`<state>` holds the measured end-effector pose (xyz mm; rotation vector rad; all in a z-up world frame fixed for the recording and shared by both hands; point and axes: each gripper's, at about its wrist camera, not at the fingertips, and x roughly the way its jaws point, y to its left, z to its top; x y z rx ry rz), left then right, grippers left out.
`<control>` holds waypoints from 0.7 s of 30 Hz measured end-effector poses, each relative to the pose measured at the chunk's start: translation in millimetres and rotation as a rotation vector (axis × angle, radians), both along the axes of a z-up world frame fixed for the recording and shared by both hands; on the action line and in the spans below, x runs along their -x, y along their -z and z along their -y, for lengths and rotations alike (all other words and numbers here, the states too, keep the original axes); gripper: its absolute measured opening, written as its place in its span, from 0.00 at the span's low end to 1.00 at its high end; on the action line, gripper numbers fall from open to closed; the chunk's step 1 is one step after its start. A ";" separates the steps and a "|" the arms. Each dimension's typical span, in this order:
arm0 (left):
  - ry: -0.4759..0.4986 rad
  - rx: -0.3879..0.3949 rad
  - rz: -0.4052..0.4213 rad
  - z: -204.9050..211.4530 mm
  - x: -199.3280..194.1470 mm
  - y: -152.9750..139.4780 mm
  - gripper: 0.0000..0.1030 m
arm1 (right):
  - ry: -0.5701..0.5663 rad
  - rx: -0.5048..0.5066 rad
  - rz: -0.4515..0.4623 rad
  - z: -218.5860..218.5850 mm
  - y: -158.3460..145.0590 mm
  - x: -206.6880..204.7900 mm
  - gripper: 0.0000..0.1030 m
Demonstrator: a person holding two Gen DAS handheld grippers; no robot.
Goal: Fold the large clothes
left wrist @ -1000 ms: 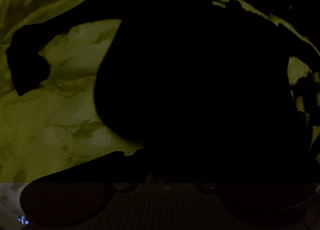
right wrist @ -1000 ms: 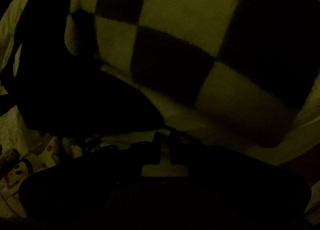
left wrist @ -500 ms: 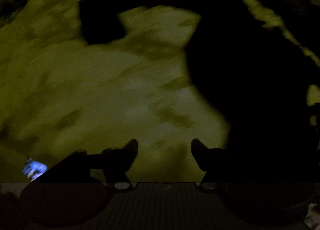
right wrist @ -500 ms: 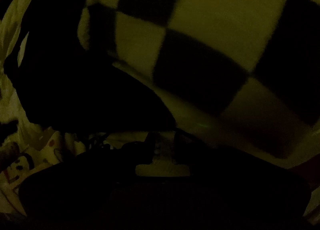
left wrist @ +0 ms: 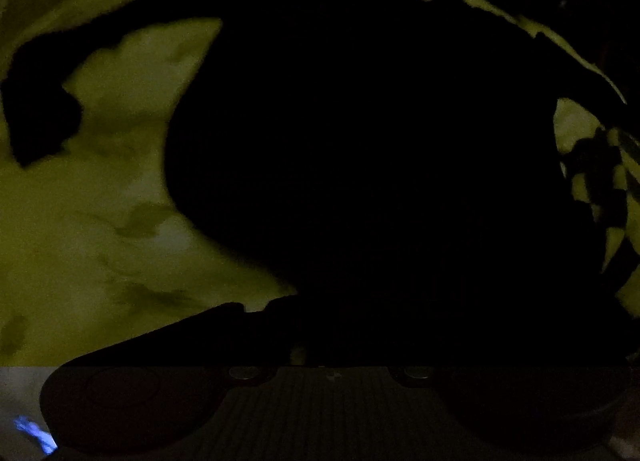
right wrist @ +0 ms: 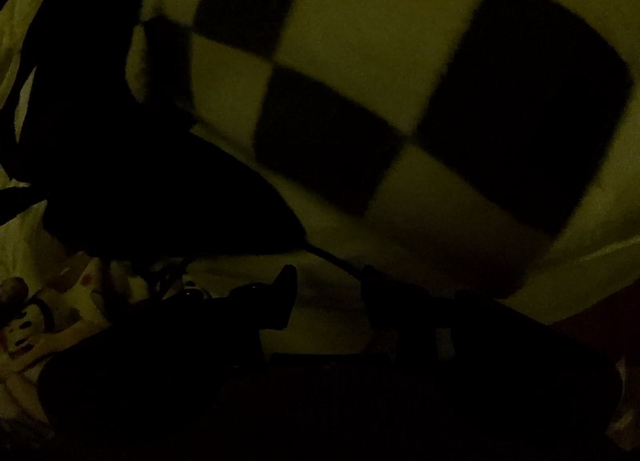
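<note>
Spreading since earlier, right gripper [right wrist: 328, 293] jaws stand apart near the checkered blanket [right wrist: 380, 61]; left gripper [left wrist: 320, 325] jaws now hidden against the dark garment [left wrist: 360, 141], state indeterminate.

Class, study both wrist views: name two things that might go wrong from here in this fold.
1. The dim light merges the left gripper with the dark garment, so a grasp may miss its edge.
2. The open right gripper sits beside the checkered blanket and might pinch it instead.

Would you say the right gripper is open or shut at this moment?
Open: the right gripper shows pale bedding between its separated fingers, with no cloth pinched.
</note>
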<state>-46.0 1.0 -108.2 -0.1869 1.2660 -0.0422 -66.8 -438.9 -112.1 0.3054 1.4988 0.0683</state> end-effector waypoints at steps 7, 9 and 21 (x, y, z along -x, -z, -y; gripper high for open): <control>-0.154 -0.142 0.073 -49.1 57.6 -69.6 0.38 | -0.191 0.037 0.046 -31.4 -13.1 -0.5 0.46; -0.195 -0.160 0.027 -67.4 72.8 -63.4 0.39 | -0.217 0.036 0.038 -39.2 -9.5 -2.4 0.48; -0.174 0.175 0.024 -47.0 13.9 -11.5 1.00 | -0.239 0.051 0.031 -42.9 2.2 -3.7 0.56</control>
